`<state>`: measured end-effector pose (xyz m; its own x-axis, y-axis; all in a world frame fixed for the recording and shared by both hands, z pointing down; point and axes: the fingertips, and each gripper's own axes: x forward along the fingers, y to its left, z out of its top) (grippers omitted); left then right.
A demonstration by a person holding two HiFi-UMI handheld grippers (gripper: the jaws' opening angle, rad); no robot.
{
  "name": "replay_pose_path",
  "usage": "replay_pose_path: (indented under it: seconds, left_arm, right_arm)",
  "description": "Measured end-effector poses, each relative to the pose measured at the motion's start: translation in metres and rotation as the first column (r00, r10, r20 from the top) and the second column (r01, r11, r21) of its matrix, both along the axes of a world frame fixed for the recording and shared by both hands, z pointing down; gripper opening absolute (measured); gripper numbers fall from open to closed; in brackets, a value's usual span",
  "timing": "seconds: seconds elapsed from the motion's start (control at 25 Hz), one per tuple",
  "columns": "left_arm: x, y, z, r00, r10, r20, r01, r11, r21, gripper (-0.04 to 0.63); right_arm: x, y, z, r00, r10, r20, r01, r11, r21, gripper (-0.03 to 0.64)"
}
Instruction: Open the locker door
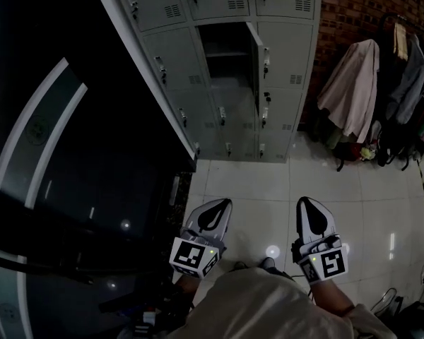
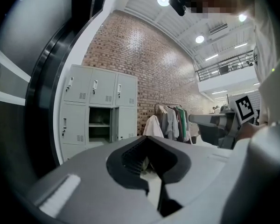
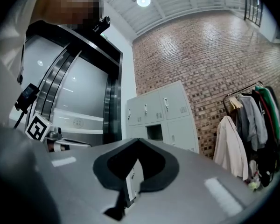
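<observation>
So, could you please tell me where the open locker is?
In the head view, the open locker sits top centre, in the middle column of the locker bank, door swung out at its right, left of the hanging coats.

- Red-brown brick wall point(image 1: 353, 6) at the back of the room, rising to a white ribbed ceiling point(image 3: 177, 3).
- Round ceiling lamps point(image 3: 143, 0), lit.
- Floor point(image 1: 254, 189) of large pale glossy tiles, showing a lamp reflection point(image 1: 273, 251).
- Grey metal lockers point(image 1: 290, 48) standing against the brick wall.
- Clothes rack point(image 1: 394, 21) near the lockers, hung with a pale coat point(image 1: 353, 87) and darker garments.
- Dark glossy panel point(image 1: 92, 161) with pale curved stripes.
- Upper-level railing point(image 2: 224, 69).
</observation>
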<state>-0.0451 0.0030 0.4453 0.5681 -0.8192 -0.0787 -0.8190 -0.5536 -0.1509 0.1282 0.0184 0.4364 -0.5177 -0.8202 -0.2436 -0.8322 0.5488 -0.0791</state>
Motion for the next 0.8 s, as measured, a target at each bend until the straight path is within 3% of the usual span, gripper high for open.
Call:
replay_pose_path:
  seconds: [0.12,0.2,0.4,0.8]
  left_arm:
    - [-0.004,-0.011,0.007,1.000,0.012,0.001,-0.012,1.000,-0.009,0.064]
    - [-0.006,-0.015,0.011,1.000,0.029,0.003,-0.029,0.999,-0.014,0.064]
    - [-0.011,-0.011,0.012,0.999,0.048,-0.008,-0.048,0.998,-0.028,0.064]
    - [-0.017,0.005,0.000,0.999,0.046,0.012,-0.045,0.999,-0.021,0.064]
  right_arm:
    - [-0.011,-0.007,-0.024,0.995,0.016,0.096,-0.025,0.995,0.097,0.000]
    - [-0.018,-0.007,-0.028,0.994,0.018,0.106,-0.031,0.992,0.125,0.001]
    - [-0.027,0.003,-0.040,0.989,0.018,0.147,-0.036,0.992,0.121,0.000]
    - [-0.029,0.017,-0.045,0.993,0.038,0.116,-0.050,0.993,0.104,0.000]
